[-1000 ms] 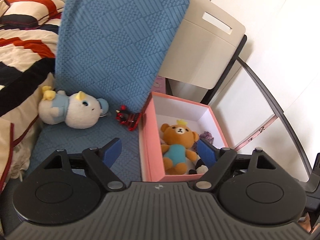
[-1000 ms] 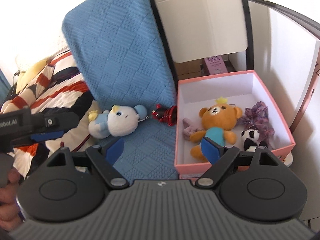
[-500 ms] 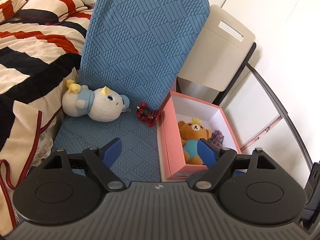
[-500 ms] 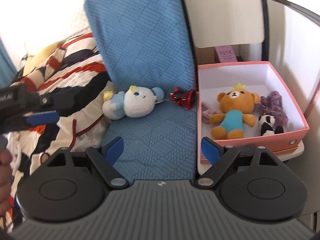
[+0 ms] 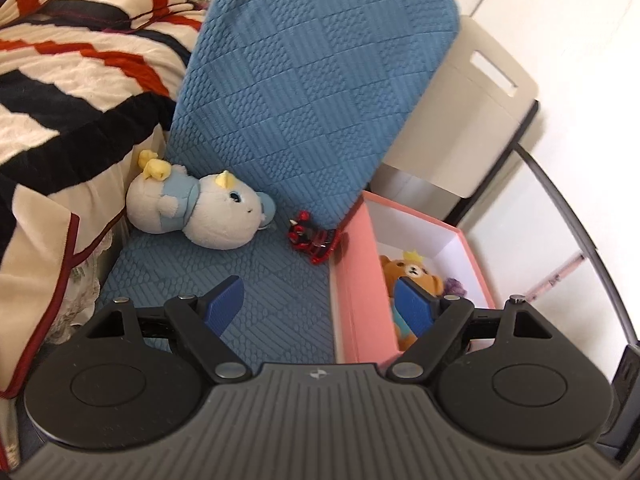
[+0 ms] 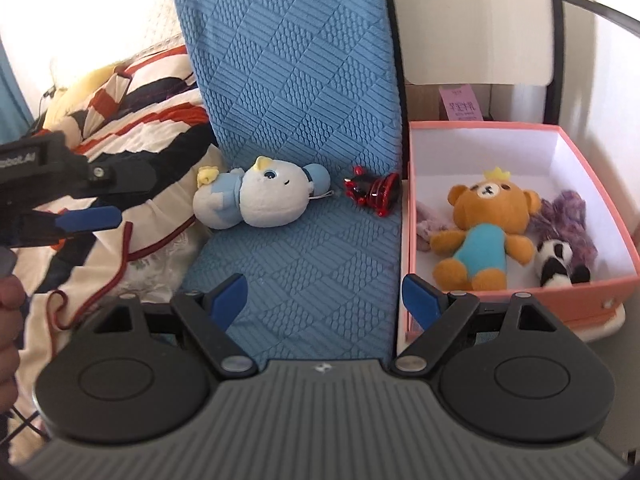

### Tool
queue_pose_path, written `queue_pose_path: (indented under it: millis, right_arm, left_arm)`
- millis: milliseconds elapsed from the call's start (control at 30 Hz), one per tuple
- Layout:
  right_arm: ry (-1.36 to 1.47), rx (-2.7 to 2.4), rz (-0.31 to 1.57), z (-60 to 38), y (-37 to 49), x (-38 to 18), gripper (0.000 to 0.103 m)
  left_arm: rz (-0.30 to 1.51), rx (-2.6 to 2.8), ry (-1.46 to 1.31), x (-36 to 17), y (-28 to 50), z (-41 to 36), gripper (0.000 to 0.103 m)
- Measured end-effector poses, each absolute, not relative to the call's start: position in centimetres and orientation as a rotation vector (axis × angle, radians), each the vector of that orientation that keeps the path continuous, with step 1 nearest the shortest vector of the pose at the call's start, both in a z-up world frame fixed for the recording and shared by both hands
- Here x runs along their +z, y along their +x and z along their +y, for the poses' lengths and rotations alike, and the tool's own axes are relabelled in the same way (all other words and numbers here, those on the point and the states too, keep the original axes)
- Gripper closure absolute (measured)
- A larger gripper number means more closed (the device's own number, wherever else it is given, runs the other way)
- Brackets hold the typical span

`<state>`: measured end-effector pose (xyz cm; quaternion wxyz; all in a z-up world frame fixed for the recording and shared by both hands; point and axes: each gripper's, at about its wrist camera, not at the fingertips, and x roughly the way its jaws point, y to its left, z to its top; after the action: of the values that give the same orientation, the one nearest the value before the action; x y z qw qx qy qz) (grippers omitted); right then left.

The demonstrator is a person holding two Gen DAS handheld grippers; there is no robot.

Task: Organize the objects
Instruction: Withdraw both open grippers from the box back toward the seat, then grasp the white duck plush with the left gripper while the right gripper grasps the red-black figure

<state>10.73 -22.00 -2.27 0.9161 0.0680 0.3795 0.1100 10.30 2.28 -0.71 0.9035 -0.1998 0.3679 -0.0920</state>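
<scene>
A white and light-blue plush (image 5: 204, 210) (image 6: 256, 194) lies on its side on the blue quilted chair seat (image 5: 280, 304) (image 6: 320, 276). Beside it sits a small red and black toy (image 5: 312, 238) (image 6: 374, 190), close to the pink box (image 5: 360, 280) (image 6: 600, 292). Inside the box lie a brown teddy bear (image 5: 416, 270) (image 6: 484, 224), a panda plush (image 6: 558, 262) and purple fluffy pieces (image 6: 568, 210). My left gripper (image 5: 318, 304) hangs open over the seat and box wall, empty. My right gripper (image 6: 326, 300) is open and empty over the seat. The left gripper's side shows at the right wrist view's left edge.
A striped red, black and cream blanket (image 5: 60, 80) (image 6: 132, 120) lies left of the chair. A beige chair back (image 5: 460, 120) stands behind the box. A hand (image 6: 8, 320) holds the left tool. A white wall runs along the right.
Both grippers have shifted left and lower, so the plush and red toy now sit nearer the middle of each view. Both stay open and empty.
</scene>
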Motion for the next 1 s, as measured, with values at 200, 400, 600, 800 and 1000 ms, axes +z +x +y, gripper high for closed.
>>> queue_pose_path:
  millis: [200, 400, 600, 800, 1000]
  right_arm:
    - [0.073, 0.233, 0.750, -20.3, 14.2, -5.5, 0.017]
    - [0.050, 0.259, 0.724, -19.1, 17.9, -8.7, 0.017]
    - [-0.053, 0.276, 0.701, -17.1, 22.1, -11.2, 0.018]
    - [-0.203, 0.273, 0.689, -15.8, 26.3, -12.7, 0.018]
    - [-0.243, 0.294, 0.735, -14.6, 30.6, -14.3, 0.018]
  left_arm:
    - [0.760, -0.141, -0.460, -6.3, 14.1, 4.4, 0.017]
    - [0.764, -0.109, -0.535, -12.5, 18.0, 6.8, 0.017]
    - [0.768, -0.088, -0.570, -16.9, 22.0, 8.4, 0.017]
    - [0.775, -0.064, -0.631, -19.5, 25.5, 9.7, 0.017]
    - [0.785, -0.101, -0.908, -22.4, 28.7, 12.4, 0.017]
